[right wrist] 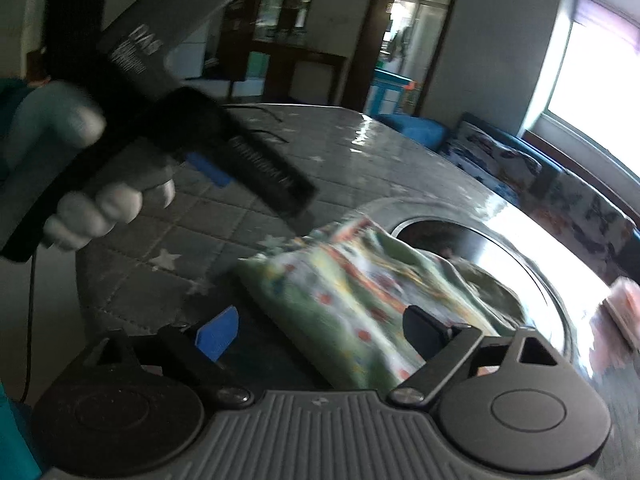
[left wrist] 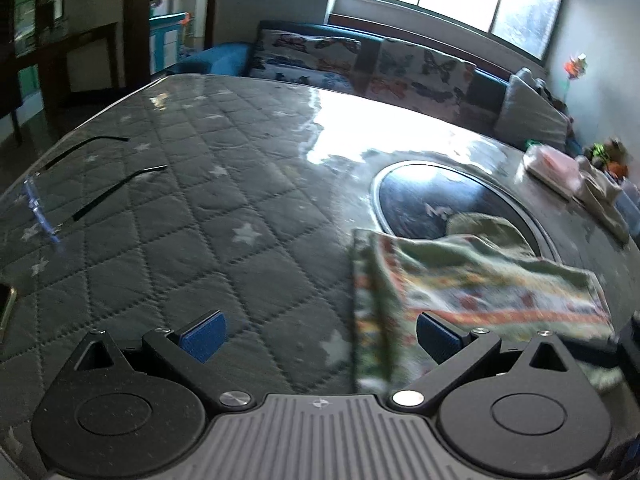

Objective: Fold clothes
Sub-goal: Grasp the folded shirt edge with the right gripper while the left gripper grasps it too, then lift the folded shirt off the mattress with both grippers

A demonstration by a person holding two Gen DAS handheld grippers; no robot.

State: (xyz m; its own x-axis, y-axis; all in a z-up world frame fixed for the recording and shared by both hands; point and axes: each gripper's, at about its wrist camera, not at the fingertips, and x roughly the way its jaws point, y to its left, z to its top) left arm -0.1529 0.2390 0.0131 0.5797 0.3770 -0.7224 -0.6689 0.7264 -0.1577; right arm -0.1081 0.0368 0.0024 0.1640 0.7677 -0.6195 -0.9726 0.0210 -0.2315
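A: Blue pads [left wrist: 204,334] of the left gripper [left wrist: 320,336] sit closest, jaws spread wide, nothing between them but quilted counter [left wrist: 192,200].

B: And the cloth [left wrist: 460,280]?

A: It lies folded on the counter, just right of that gripper, its far edge draped over a round inset [left wrist: 420,196]. One pad hangs over its near edge; I can't tell whether it touches.

B: What about the other side?

A: The right gripper [right wrist: 320,336] also stands open, with the cloth [right wrist: 360,292] lying between the jaws but not pinched. A gloved hand [right wrist: 96,208] holds the left tool above the counter.

B: So which step?

A: Between folds, I'd judge: nothing is gripped and the cloth is already doubled. Next needs both jaws brought down on one edge, closing on all layers together, or the fold slips apart.

B: Anything in the way?

A: Glasses [left wrist: 60,192] lie well off to the left.
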